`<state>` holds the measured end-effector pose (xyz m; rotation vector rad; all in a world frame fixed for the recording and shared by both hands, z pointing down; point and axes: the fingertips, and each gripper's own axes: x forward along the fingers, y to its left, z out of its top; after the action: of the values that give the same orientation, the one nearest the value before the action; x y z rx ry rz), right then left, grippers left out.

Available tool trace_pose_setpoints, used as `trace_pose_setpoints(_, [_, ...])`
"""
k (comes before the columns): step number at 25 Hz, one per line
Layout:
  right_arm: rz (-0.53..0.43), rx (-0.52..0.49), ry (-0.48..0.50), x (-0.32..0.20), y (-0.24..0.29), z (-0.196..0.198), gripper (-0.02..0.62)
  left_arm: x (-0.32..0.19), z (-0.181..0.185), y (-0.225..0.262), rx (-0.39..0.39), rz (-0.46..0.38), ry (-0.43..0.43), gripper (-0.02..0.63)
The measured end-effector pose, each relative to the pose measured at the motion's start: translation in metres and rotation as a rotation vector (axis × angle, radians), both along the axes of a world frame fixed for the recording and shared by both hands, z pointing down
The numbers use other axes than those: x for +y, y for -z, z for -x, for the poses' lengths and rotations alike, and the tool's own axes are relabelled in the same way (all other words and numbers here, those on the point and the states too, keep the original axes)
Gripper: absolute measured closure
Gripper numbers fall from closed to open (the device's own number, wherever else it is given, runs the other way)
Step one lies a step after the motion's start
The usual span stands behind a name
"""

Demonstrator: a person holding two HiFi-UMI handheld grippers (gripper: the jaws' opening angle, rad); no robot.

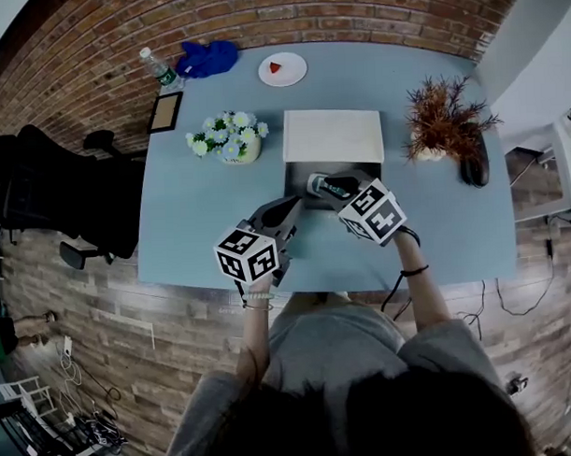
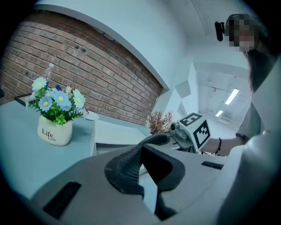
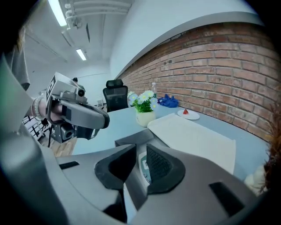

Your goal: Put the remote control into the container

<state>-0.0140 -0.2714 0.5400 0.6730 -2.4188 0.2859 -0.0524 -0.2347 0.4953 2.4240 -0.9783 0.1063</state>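
Observation:
The remote control (image 1: pixel 317 184), pale with a dark face, lies between the jaws of my right gripper (image 1: pixel 325 186), over the dark grey container (image 1: pixel 298 172) at mid-table. In the right gripper view the remote control (image 3: pixel 142 166) shows its buttons in the narrow slot between the pads, and my right gripper (image 3: pixel 140 150) is shut on it. Whether it rests on the container's (image 3: pixel 127 141) floor I cannot tell. My left gripper (image 1: pixel 292 207) hovers just left of the container, shut and holding nothing; its tips meet in the left gripper view (image 2: pixel 141 147).
A white flat lid (image 1: pixel 332 135) lies right behind the container. A flower pot (image 1: pixel 228 138) stands to its left and a dried plant (image 1: pixel 441 122) to its right. At the far edge are a plate (image 1: pixel 283 69), a blue cloth (image 1: pixel 208 57) and a bottle (image 1: pixel 158 68).

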Motion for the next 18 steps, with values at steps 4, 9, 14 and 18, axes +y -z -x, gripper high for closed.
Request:
trace_pose_setpoints(4, [-0.018, -0.063, -0.036, 0.009, 0.014, -0.004, 0.554, 0.005, -0.006, 0.005, 0.002, -0.02, -0.002, 0.603])
trace_pose_setpoints(9, [-0.052, -0.152, -0.086, 0.019, 0.035, -0.012, 0.588, 0.011, -0.015, 0.014, 0.01, -0.05, -0.014, 0.603])
trace_pose_setpoints(14, [-0.083, -0.25, -0.136, 0.031, 0.058, -0.02, 0.595, 0.019, -0.023, 0.025, 0.011, -0.09, -0.021, 0.603])
trace_pose_setpoints(18, [-0.133, -0.312, -0.172, 0.041, 0.077, -0.025, 0.595, 0.028, -0.028, 0.037, 0.012, -0.13, -0.027, 0.603])
